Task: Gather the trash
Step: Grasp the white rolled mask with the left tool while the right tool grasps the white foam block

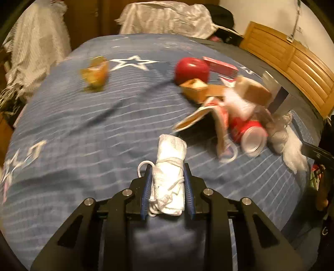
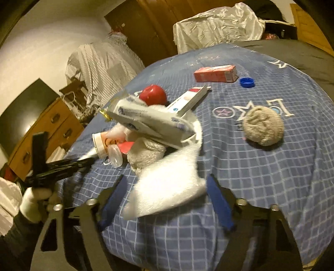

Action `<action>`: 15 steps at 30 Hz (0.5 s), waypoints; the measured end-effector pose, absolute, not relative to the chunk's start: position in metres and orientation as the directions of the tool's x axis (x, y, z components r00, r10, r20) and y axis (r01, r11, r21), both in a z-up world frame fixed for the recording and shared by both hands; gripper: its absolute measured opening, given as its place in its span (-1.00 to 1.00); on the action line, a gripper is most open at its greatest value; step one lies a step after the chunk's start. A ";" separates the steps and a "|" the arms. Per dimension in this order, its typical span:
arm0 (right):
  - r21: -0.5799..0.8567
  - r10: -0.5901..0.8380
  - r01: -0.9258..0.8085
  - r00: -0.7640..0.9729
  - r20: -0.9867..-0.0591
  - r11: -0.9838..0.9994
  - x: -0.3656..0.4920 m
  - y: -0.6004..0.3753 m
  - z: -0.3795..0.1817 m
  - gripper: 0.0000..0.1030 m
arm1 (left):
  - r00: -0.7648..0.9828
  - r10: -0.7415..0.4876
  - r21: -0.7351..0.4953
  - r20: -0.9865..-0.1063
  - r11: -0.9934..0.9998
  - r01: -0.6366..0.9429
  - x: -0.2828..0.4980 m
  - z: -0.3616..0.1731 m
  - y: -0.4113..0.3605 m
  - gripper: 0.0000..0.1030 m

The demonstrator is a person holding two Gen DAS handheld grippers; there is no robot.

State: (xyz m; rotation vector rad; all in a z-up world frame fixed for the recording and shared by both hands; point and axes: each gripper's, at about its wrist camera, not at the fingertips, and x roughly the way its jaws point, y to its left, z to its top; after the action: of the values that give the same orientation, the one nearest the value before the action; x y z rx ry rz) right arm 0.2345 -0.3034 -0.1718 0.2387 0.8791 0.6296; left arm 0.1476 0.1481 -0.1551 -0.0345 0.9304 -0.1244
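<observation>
In the left wrist view my left gripper (image 1: 168, 169) is shut on a white rolled cloth tied with string (image 1: 170, 166), low over the blue blanket (image 1: 83, 129). To its right lies a trash pile with a red cup (image 1: 248, 133) and a cardboard box (image 1: 196, 89). In the right wrist view my right gripper (image 2: 167, 187) straddles a white fluffy piece (image 2: 169, 185) at the near edge of the same pile. The right pad touches it; a gap shows at the left pad. A white printed packet (image 2: 150, 121) tops the pile. A gloved hand (image 2: 33, 200) holds the left gripper (image 2: 87, 161) at the left.
A red round thing (image 1: 192, 68), a red carton (image 2: 216, 73), a blue cap (image 2: 247, 82), a grey fuzzy ball (image 2: 264, 125) and a yellow wrapper (image 1: 95, 74) lie on the bed. A wooden dresser (image 2: 41, 129) stands beside it; cloth-covered furniture (image 1: 165, 16) stands beyond.
</observation>
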 end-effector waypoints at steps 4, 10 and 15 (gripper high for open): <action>0.433 0.605 -0.427 0.474 -0.640 0.794 0.239 -0.295 -0.178 0.20 | 0.592 -0.125 -0.105 -0.796 0.992 0.068 0.132 -0.158 0.169 -0.44; 0.496 0.575 -0.301 0.525 -0.627 0.815 0.236 -0.309 -0.173 0.45 | 0.607 -0.124 -0.101 -0.785 0.992 0.072 0.136 -0.158 0.163 0.18; 0.526 0.550 -0.214 0.529 -0.646 0.823 0.214 -0.297 -0.171 0.45 | 0.619 -0.040 -0.019 -0.784 0.999 0.040 0.142 -0.163 0.151 0.21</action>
State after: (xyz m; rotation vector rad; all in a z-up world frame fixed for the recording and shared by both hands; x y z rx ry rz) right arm 0.2144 -0.2966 -0.1710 0.4118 0.9055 0.4718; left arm 0.1417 0.1509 -0.1626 0.0006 0.9020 -0.0461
